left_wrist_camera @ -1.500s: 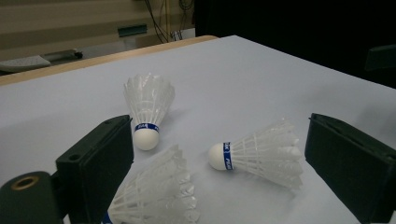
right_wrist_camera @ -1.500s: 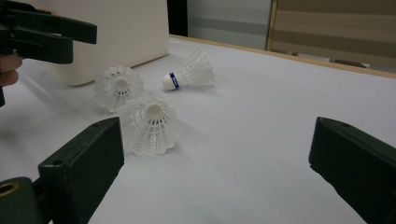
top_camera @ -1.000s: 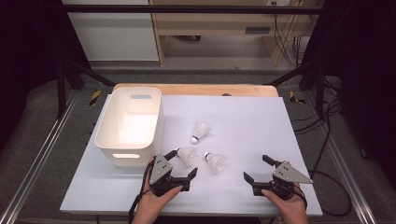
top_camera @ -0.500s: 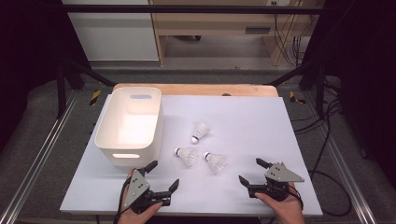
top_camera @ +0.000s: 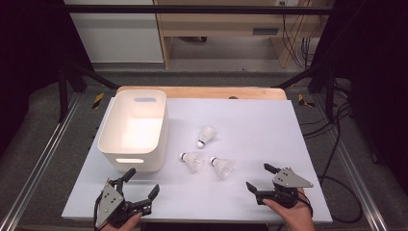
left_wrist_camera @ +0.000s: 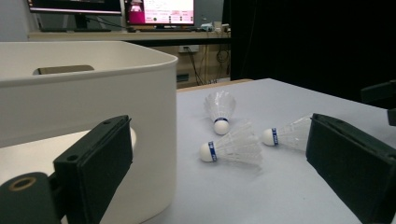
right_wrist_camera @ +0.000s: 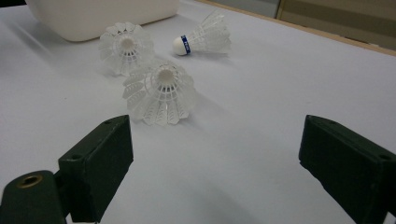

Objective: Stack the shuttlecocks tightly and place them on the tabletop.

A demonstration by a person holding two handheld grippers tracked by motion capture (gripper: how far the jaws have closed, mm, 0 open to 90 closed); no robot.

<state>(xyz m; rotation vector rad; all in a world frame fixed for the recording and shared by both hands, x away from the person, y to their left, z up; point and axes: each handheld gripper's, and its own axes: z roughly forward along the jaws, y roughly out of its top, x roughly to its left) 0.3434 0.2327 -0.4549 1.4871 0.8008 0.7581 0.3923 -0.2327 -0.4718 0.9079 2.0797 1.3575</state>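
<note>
Three white shuttlecocks lie on the pale table (top_camera: 260,125): one farther back (top_camera: 207,136), two side by side nearer me (top_camera: 192,160) (top_camera: 223,167). My left gripper (top_camera: 143,182) is open and holds nothing, near the front edge, just in front of the white bin (top_camera: 132,161). My right gripper (top_camera: 258,176) is open too, at the front right, a short way from the nearest shuttlecock. In the left gripper view the bin wall (left_wrist_camera: 93,93) stands close on the left, with the shuttlecocks (left_wrist_camera: 231,147) ahead. The right gripper view faces the feather skirt of the closest shuttlecock (right_wrist_camera: 161,93).
The bin looks empty inside and has a handle slot in each end wall. A wooden strip (top_camera: 202,91) edges the table's far side. Metal rails (top_camera: 38,163) run along both sides, and cables (top_camera: 337,139) lie on the floor at right.
My left gripper has drawn back from the shuttlecocks, leftward and toward the front edge, still open. The right gripper has barely shifted. The shuttlecocks lie where they were.
</note>
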